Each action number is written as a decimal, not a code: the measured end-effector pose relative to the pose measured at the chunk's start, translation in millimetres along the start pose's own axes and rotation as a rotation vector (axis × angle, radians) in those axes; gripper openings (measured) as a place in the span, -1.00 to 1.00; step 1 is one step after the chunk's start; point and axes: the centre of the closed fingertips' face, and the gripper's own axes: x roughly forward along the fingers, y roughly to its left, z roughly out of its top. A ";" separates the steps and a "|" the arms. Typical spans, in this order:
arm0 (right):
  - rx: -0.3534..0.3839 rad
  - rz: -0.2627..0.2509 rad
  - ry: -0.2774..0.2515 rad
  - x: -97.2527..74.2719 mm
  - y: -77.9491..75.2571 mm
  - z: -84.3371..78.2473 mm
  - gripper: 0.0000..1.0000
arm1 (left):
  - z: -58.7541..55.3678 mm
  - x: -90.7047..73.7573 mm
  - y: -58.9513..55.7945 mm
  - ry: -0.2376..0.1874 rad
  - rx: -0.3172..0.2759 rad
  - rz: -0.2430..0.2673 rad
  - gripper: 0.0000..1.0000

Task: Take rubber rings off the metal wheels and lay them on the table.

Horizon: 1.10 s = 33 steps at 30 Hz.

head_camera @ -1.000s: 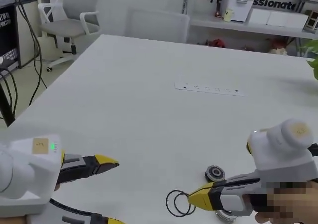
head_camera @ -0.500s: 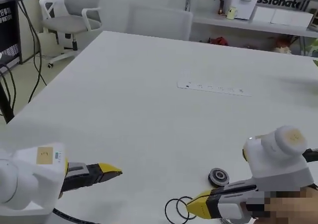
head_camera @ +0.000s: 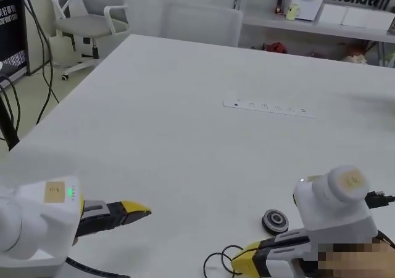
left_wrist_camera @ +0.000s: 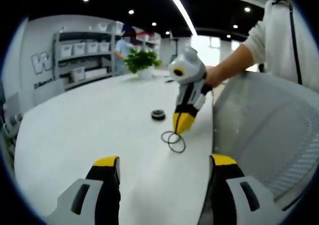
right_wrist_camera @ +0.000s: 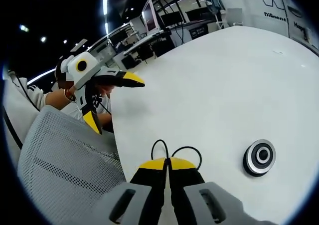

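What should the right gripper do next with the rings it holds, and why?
Probably open the right gripper and lift clear. Its jaws are shut on the black rubber rings, which seem to lie flat on the white table near its edge, apart from the metal wheel, so they look placed. The left gripper is open, holding nothing.

White table [head_camera: 185, 136] — office chair [head_camera: 86, 25], perhaps shelving [head_camera: 321, 29]

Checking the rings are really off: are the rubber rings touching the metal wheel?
Apart. The right gripper view shows bare table between the rubber rings and the metal wheel; the left gripper view shows that gap too.
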 end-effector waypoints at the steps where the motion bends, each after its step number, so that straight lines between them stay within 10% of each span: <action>1: -0.007 -0.013 0.005 0.2 -2.5 -1.2 -1.00 | 0.6 -0.2 -0.1 -0.002 0.000 -0.001 0.47; 33: -0.048 -0.110 -0.023 -29.7 -22.1 3.6 -0.84 | 2.8 -11.0 -7.0 0.002 -0.011 0.024 0.48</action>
